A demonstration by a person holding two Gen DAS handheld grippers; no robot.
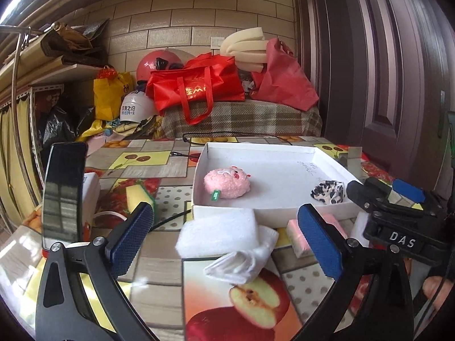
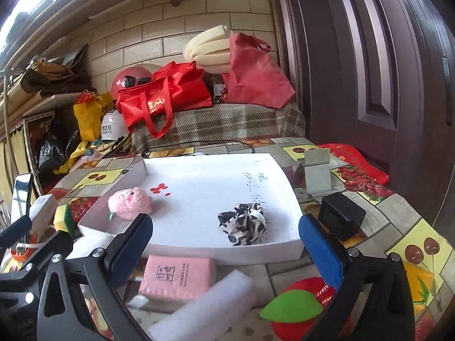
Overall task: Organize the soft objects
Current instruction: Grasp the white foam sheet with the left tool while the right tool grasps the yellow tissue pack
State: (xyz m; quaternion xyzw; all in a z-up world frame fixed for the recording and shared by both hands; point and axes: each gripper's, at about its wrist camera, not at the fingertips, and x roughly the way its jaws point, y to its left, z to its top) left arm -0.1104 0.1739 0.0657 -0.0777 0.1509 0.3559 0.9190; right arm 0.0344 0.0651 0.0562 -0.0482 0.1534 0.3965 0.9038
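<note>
On the fruit-print tablecloth sits a shallow white tray holding a pink plush toy at its left and a black-and-white scrunchie toward its near right. Before the tray lie a pink tissue pack, a white foam block and what looks like a folded white cloth. Both the left gripper and right gripper stand wide apart, gripping nothing

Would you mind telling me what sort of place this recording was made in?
Most likely a cluttered room or entryway in a home: a table with a fruit-print oilcloth, helmets and red shopping bags piled on a plaid-covered surface, and a dark panelled door alongside.
</note>
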